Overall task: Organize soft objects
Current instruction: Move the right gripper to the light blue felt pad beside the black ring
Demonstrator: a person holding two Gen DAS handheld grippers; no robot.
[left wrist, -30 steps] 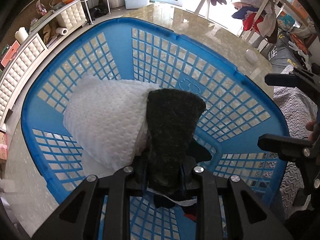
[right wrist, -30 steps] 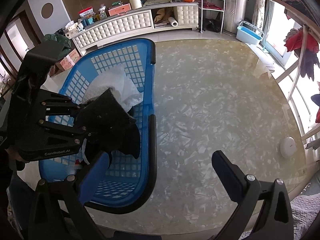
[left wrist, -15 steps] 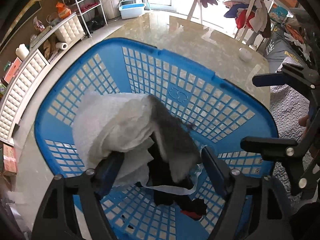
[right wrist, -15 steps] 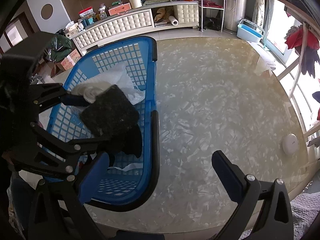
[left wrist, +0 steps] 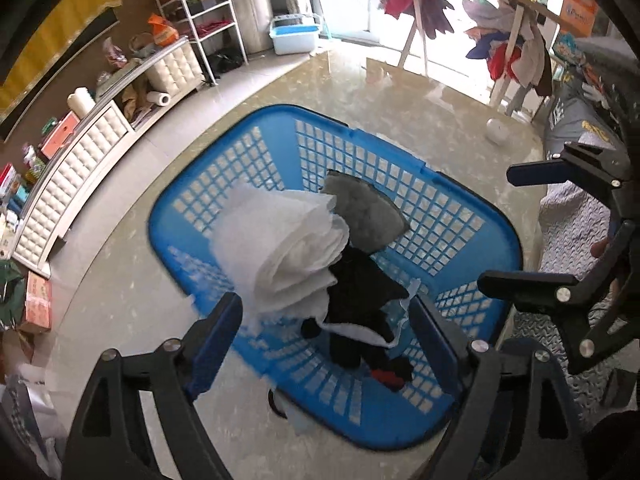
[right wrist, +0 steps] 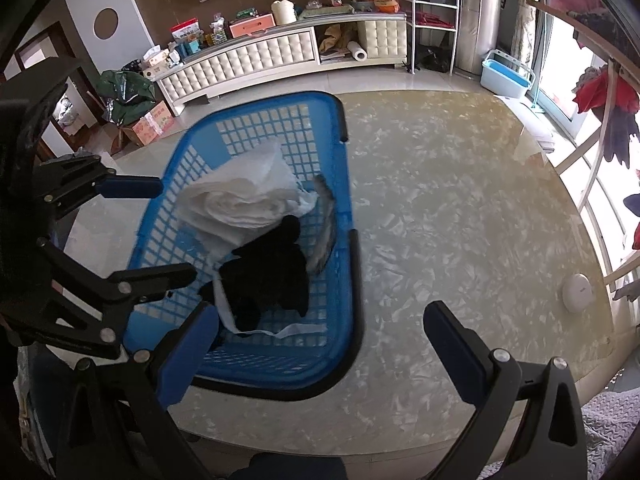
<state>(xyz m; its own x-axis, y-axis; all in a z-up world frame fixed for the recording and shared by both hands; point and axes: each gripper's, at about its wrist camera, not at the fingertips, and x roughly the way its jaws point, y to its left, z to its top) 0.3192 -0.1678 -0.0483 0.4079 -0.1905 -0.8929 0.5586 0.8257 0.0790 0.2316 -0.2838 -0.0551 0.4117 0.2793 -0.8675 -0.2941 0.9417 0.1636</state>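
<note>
A blue mesh basket [left wrist: 460,196] [right wrist: 352,280] stands on the marble table. In it lie a folded white cloth [left wrist: 280,248] [right wrist: 240,200], a black cloth [left wrist: 360,300] [right wrist: 272,276] and a grey cloth [left wrist: 364,216] [right wrist: 326,232] that leans on the basket's wall. My left gripper [left wrist: 326,340] [right wrist: 146,232] hangs above the basket, its jaws opening, with nothing pressed between them. My right gripper [right wrist: 320,352] [left wrist: 528,228] stands open over the table beside the basket and holds nothing.
A small round white object [right wrist: 578,292] [left wrist: 498,132] sits on the table toward the window. A grey patterned cloth [left wrist: 572,232] lies at the table's near edge. A white cabinet [right wrist: 272,56] and a clothes rack [left wrist: 516,52] stand beyond.
My left gripper opened and let the grey cloth go. The cloth dropped into the basket beside the white cloth. The left gripper rose away from the basket; the right gripper barely shifted.
</note>
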